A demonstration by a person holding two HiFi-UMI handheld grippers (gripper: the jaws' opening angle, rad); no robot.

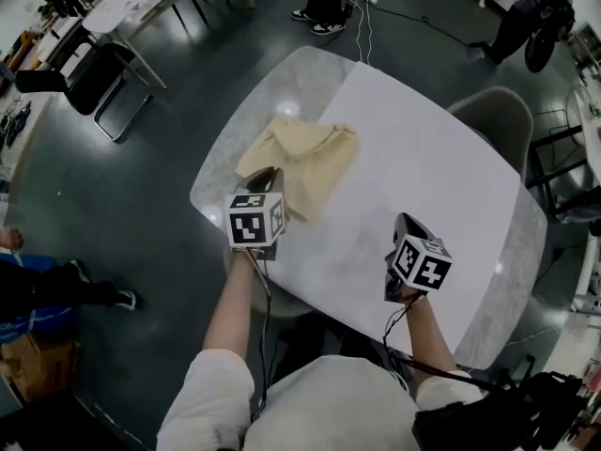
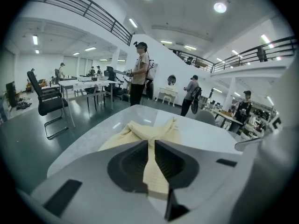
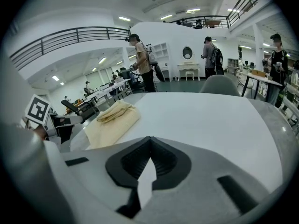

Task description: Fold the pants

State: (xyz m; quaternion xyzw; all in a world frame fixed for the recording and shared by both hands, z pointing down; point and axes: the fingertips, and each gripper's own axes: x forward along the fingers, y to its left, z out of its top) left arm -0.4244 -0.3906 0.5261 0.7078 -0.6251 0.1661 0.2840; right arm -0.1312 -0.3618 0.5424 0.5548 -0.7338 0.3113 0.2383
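At centre-left of the head view, the left gripper (image 1: 268, 177) is pinching the near edge of the cream pants (image 1: 305, 158) lying on the table (image 1: 441, 177), apparently mid-fold. The right gripper (image 1: 406, 221) is hovering closed and empty at lower right. The next move is probably calling for laying that edge over squarely.

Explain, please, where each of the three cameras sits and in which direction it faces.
Head view: on the person's head, looking steeply down at the table and the pants; both forearms, the left gripper and the right gripper show.
Left gripper view: on that gripper, looking along its jaws, closed on the pants.
Right gripper view: on that gripper, looking along its shut, empty jaws across the table; the left gripper's cube shows at left.
Shared: all three show the pants on the table.
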